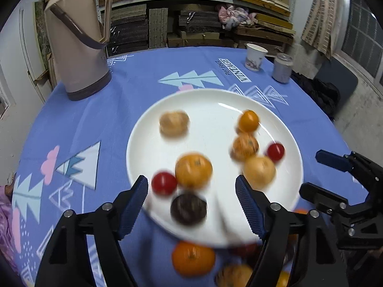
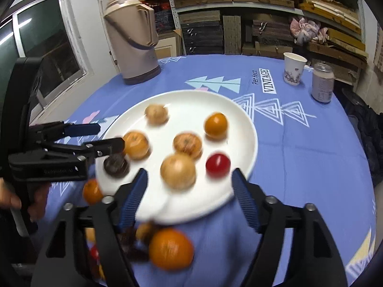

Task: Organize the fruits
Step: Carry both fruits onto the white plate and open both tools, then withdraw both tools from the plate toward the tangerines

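Fruits: round ones, orange, tan, red and dark, blurry in both views.
Plate (image 1: 282, 129): white and round, on the blue table cloth (image 1: 134, 91), near the table's front edge.
On the plate: eight fruits. A tan one (image 1: 174, 123) sits toward the back edge. A small orange one (image 1: 248, 120) sits at the right side. A red one (image 1: 275, 151) lies close to the right rim. A big orange one (image 1: 193, 170) is in the middle. A dark one (image 1: 188, 208) lies by the front rim.
Off the plate: an orange (image 1: 193, 258) lies on the cloth just in front of the plate. More fruits lie beside it, too blurry to count.
Left gripper (image 1: 191, 205): its blue fingers stand apart over the front of the plate. Nothing is held. The dark fruit shows between them, but they do not touch it.
Right gripper (image 2: 189, 198): its fingers stand apart too, over the front rim. Nothing is held.
Hand (image 2: 36, 198): a bit of it shows at the left edge of the right view, on the left gripper's handle.
Jug (image 1: 79, 40): tall and tan, at the back left of the table.
Cup (image 1: 255, 57): paper, at the back right.
Can (image 1: 283, 68): just right of the cup, at the table's edge.
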